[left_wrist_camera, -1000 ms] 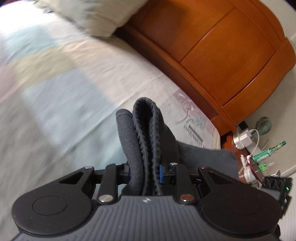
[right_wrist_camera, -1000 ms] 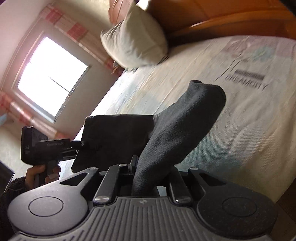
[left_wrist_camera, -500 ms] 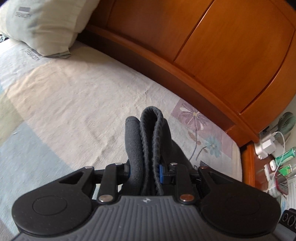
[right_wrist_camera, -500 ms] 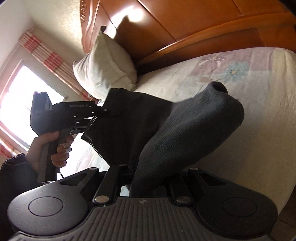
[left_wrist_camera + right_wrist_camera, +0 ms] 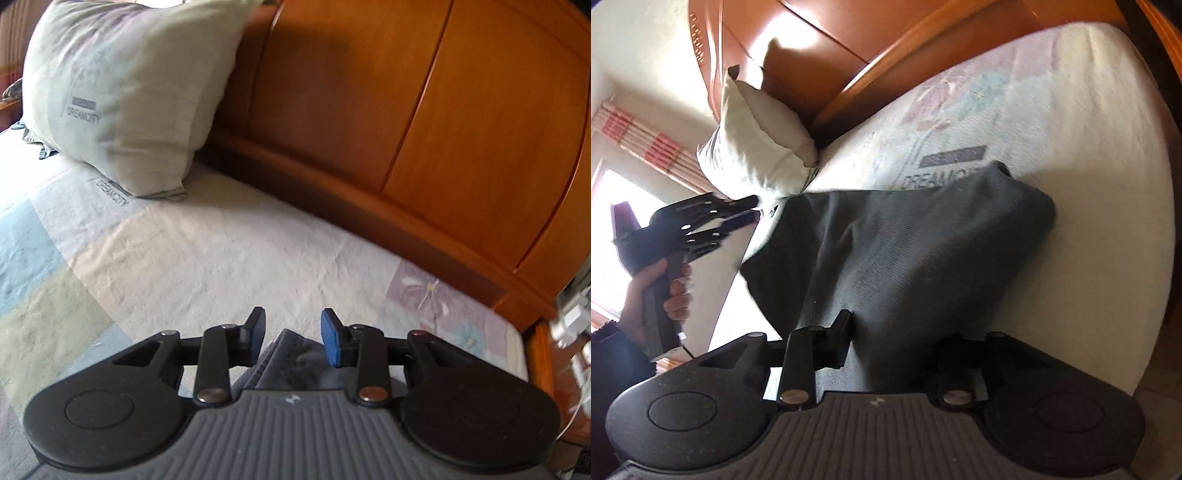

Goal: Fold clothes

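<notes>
A dark grey knitted garment (image 5: 905, 251) lies spread across the pale patterned bed sheet (image 5: 1089, 155), one bulging folded end toward the wooden headboard (image 5: 424, 110) and the other end reaching toward the near edge of the bed.

The left hand-held gripper (image 5: 293, 334) has its jaws apart and opening; a low fold of the garment (image 5: 291, 365) sits between and beneath them, and neither the black pad nor the blue pad presses on it. In the right wrist view this same gripper (image 5: 753, 210) shows at the left, held by the person's left hand (image 5: 661, 295) (a dark sleeve covers the wrist), its tips just beside the garment's far corner and apart from it.

The right hand-held gripper (image 5: 897, 339) is also opening. The cloth runs between its two fingers, touching the left finger (image 5: 842, 332); the right finger is mostly hidden by fabric, so whether any pinch remains I cannot tell, though the gap looks loose.

A pale green pillow printed "DREAMCITY" (image 5: 122, 92) leans against the headboard, well apart from the garment.
</notes>
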A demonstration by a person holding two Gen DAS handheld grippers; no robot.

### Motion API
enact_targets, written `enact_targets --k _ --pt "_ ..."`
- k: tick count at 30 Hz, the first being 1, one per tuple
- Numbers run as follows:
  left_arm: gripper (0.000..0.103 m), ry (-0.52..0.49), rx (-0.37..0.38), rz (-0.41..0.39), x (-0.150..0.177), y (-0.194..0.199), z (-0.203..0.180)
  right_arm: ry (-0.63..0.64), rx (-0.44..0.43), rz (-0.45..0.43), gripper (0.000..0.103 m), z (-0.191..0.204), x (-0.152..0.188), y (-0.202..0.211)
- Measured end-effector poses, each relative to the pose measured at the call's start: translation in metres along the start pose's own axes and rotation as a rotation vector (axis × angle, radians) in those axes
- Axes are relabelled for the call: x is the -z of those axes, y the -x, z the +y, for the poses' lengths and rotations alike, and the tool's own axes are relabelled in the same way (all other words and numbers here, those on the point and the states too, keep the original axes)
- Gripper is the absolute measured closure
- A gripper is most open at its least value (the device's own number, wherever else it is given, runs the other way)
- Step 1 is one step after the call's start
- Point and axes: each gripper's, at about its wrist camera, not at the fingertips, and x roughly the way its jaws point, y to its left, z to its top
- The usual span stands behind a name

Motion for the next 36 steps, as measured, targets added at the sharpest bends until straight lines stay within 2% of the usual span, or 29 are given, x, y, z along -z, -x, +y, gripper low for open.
enact_targets --k 1,4,6,8,10,11,13,16,17,20,23,26,28,31,33,35,36 --pt "0.064 -0.003 0.022 0.019 0.003 0.002 -0.002 -0.014 -0.003 -0.009 0.065 -0.003 -0.001 0.004" --pt "0.064 -0.037 0.085 0.083 0.025 0.002 -0.015 -0.056 -0.013 -0.034 0.054 -0.010 -0.004 0.015" --pt "0.064 -0.058 0.118 0.129 0.045 -0.003 -0.025 -0.080 -0.016 -0.051 0.054 -0.016 -0.008 0.022" --pt "0.064 -0.069 0.132 0.181 0.069 -0.013 -0.031 -0.082 -0.007 -0.066 0.055 -0.020 -0.014 0.026" --pt "0.064 -0.065 0.123 0.228 0.092 -0.023 -0.033 -0.059 0.031 -0.086 0.068 -0.019 -0.024 0.028" --pt "0.064 -0.056 0.118 0.243 0.100 -0.025 -0.032 -0.044 0.052 -0.100 0.070 -0.017 -0.030 0.031" --pt "0.064 -0.050 0.112 0.237 0.109 -0.024 -0.031 0.043 0.097 -0.150 0.070 -0.009 -0.039 0.040" --pt "0.064 -0.034 0.106 0.234 0.111 -0.019 -0.030 0.175 0.277 -0.186 0.070 -0.001 -0.046 0.048" --pt "0.064 -0.045 0.109 0.222 0.109 -0.014 -0.031 0.200 0.301 -0.194 0.070 0.000 -0.046 0.052" --pt "0.063 -0.090 0.103 0.186 0.104 -0.004 -0.036 0.287 0.282 -0.211 0.069 0.018 -0.040 0.068" --pt "0.063 -0.169 0.026 0.169 0.112 -0.009 -0.045 0.425 0.198 -0.121 0.069 0.043 -0.020 0.056" --pt "0.060 -0.274 -0.061 0.147 0.131 -0.019 -0.048 0.555 0.247 -0.037 0.071 0.051 0.005 0.032" --pt "0.060 -0.247 -0.055 0.133 0.136 -0.020 -0.040 0.596 0.292 -0.020 0.078 0.042 0.016 0.021" --pt "0.062 -0.177 -0.046 0.135 0.126 -0.012 -0.034 0.595 0.284 -0.032 0.079 0.042 0.016 0.029" --pt "0.060 -0.202 -0.038 0.108 0.127 -0.003 -0.037 0.652 0.288 -0.053 0.076 0.057 0.019 0.038" --pt "0.059 -0.210 -0.037 0.129 0.135 -0.005 -0.038 0.700 0.250 -0.033 0.073 0.067 0.028 0.037" --pt "0.059 -0.212 -0.047 0.143 0.141 -0.008 -0.037 0.711 0.233 -0.011 0.066 0.069 0.033 0.035"
